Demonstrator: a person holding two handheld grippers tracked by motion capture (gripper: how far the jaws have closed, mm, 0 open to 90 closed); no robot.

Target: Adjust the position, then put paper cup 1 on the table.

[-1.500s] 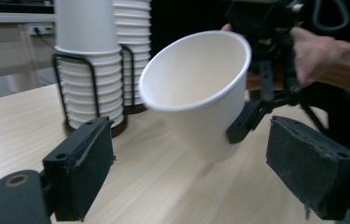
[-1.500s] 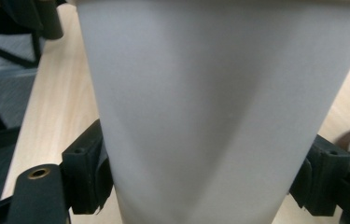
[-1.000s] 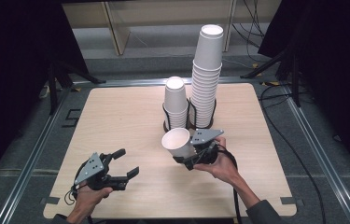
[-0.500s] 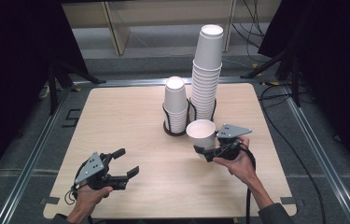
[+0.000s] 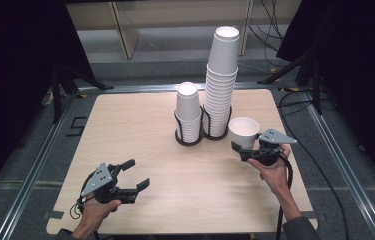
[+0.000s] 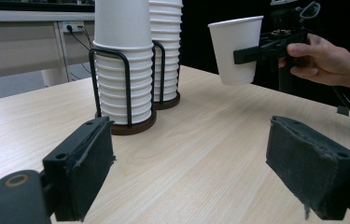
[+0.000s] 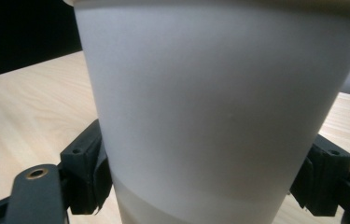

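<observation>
Two black two-jaw grippers work over a pale wooden table (image 5: 125, 125). At the right, the right gripper (image 5: 242, 145) pinches a single white paper cup (image 5: 244, 128) low on its wall, one jaw on each side, as the right gripper view shows with the cup wall (image 7: 210, 116) between both pads. The cup is upright, mouth up, lifted clear of the tabletop, just right of and nearer than the tall stack of white paper cups (image 5: 222, 75). That stack stands in a black wire holder (image 5: 217, 135) near the far middle of the table, touching a second black wire holder (image 5: 190, 141) on its left with a shorter stack of white paper cups (image 5: 188, 112). At the near left corner, well apart from the stacks, the left gripper (image 5: 137, 174) has its jaws spread wide around nothing
</observation>
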